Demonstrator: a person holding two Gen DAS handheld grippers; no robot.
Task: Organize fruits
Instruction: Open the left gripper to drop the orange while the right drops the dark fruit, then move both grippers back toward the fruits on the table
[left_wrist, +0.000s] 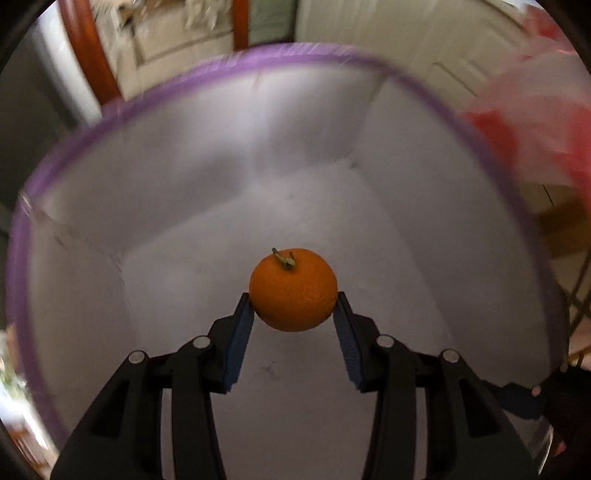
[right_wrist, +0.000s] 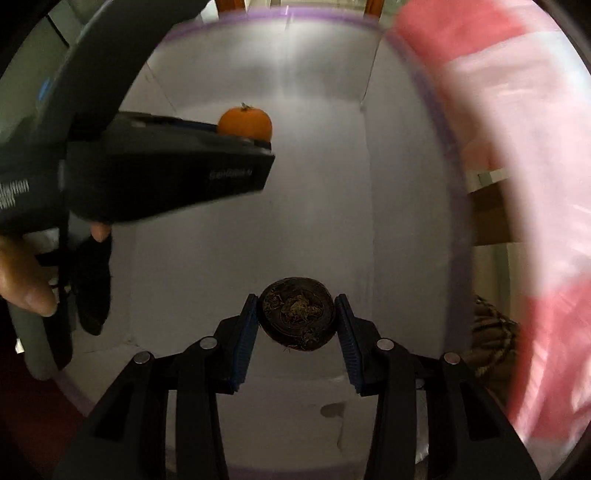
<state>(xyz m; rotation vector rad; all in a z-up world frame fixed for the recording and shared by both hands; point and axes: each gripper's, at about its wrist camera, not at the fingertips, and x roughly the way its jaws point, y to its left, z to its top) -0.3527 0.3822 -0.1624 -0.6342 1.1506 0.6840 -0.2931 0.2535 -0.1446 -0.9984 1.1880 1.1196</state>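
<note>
My left gripper (left_wrist: 294, 308) is shut on a small orange (left_wrist: 293, 290) with a green stem and holds it over the inside of a white box with a purple rim (left_wrist: 258, 59). The same orange (right_wrist: 245, 122) and left gripper (right_wrist: 255, 142) show at the upper left of the right wrist view. My right gripper (right_wrist: 296, 317) is shut on a dark brown round fruit (right_wrist: 297, 317) with a rough dried top, held above the box floor (right_wrist: 314, 221).
A pink and red plastic bag (right_wrist: 517, 184) hangs along the box's right side; it also shows in the left wrist view (left_wrist: 535, 122). A cardboard box (right_wrist: 491, 214) sits beyond the rim. A wooden door frame (left_wrist: 88, 55) stands behind.
</note>
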